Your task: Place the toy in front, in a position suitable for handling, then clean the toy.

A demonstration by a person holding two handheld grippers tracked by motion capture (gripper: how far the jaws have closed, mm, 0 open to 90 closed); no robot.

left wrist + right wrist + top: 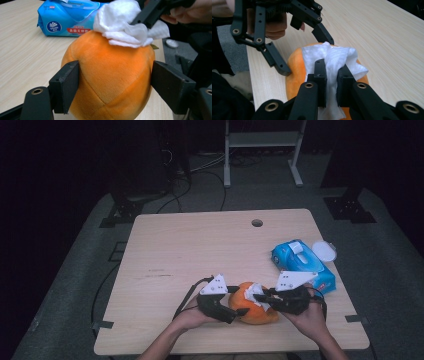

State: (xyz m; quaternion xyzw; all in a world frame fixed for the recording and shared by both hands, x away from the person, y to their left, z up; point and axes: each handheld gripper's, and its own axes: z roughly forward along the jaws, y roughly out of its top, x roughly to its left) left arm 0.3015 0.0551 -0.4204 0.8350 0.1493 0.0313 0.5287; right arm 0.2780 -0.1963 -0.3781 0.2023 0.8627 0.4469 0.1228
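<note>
The orange plush ball (252, 310) sits on the desk (200, 250) between both hand-held grippers. The right hand-held gripper (331, 82) pinches a white wipe (334, 60) on top of it. The left hand-held gripper (113, 82) has its jaws apart around the ball's sides.

I see a pale wooden table (200, 250) with a round cable hole (257, 223). An orange plush ball (252, 312) lies on it; a blue wipes packet (302, 265) rests just beyond the ball, toward the table's right edge.

Left gripper (239, 301) fingers spread wide; right gripper (258, 297) fingers pinched nearly together, facing it.
</note>
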